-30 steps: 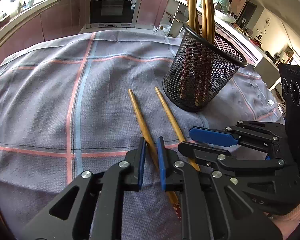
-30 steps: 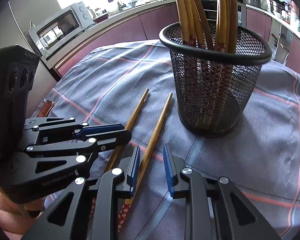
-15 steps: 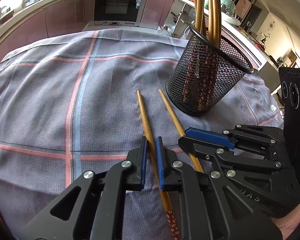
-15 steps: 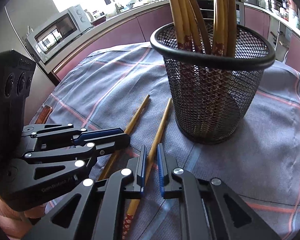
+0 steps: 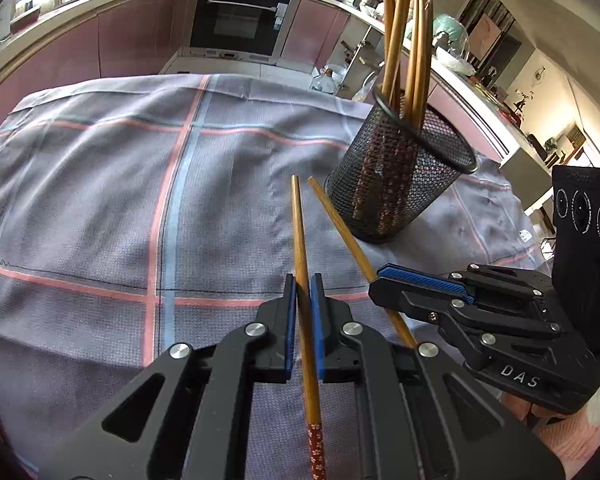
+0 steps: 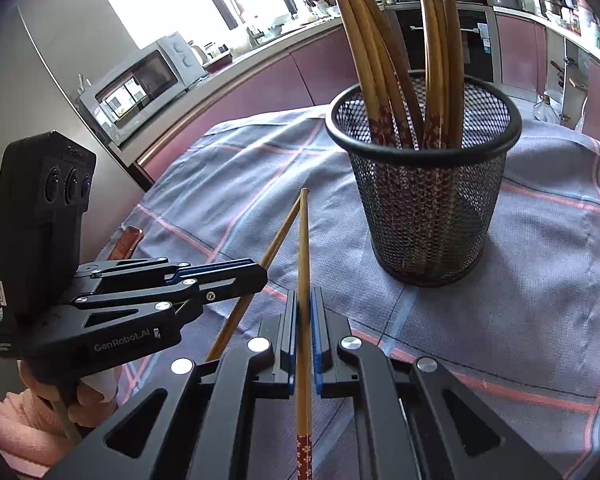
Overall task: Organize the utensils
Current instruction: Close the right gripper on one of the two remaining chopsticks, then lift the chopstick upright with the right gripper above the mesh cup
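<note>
Two bamboo chopsticks with red patterned ends are each in a gripper. My left gripper (image 5: 303,296) is shut on one chopstick (image 5: 299,224), which runs straight out between its blue pads. My right gripper (image 6: 304,308) is shut on the other chopstick (image 6: 303,240) in the same way. The two tips nearly meet, pointing toward the black mesh cup (image 6: 424,208), which stands upright with several chopsticks (image 6: 364,40) in it. In the left wrist view the right gripper (image 5: 380,276) comes in from the right on its chopstick (image 5: 340,224), left of the cup (image 5: 400,188). In the right wrist view the left gripper (image 6: 260,276) reaches in from the left.
A grey cloth with pink and blue stripes (image 5: 160,208) covers the table. A small brown object (image 6: 126,240) lies at the cloth's left edge. Kitchen counters, an oven (image 5: 240,20) and a microwave (image 6: 140,84) stand beyond. A hand in a pink sleeve (image 6: 40,412) holds the left gripper.
The right gripper's jaws closed from open onto their chopstick, and the left jaws tightened on theirs. Both chopsticks swung into line with the fingers and their tips came together.
</note>
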Action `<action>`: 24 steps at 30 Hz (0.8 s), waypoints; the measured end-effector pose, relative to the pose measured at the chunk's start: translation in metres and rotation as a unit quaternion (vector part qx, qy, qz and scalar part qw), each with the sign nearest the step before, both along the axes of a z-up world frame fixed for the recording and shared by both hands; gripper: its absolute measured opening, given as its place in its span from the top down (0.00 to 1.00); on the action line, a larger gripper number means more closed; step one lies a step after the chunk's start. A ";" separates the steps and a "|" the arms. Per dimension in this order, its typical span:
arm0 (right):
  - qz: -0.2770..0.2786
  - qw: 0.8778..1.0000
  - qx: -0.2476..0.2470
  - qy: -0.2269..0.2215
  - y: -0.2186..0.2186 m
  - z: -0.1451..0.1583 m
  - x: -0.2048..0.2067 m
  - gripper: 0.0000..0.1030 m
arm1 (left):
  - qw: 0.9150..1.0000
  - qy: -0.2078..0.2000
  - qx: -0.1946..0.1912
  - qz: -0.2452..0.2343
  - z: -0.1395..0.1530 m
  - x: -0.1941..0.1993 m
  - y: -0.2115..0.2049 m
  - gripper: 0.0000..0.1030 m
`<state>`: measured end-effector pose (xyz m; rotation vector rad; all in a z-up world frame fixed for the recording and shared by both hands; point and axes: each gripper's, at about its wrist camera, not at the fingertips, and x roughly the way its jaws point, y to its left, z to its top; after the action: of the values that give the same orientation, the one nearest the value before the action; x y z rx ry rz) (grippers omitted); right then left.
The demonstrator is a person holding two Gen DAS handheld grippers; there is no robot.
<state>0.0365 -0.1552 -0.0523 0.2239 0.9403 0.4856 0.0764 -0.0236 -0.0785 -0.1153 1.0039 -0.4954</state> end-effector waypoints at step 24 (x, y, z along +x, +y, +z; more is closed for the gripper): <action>-0.014 0.994 0.013 -0.109 -0.026 0.066 -0.030 0.95 | 0.995 -0.088 -0.039 -0.009 0.073 -0.036 0.010 0.93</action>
<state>0.0065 -0.1810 0.0141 0.2032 0.7179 0.4869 0.0404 -0.0135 -0.0053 -0.1304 0.8133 -0.5510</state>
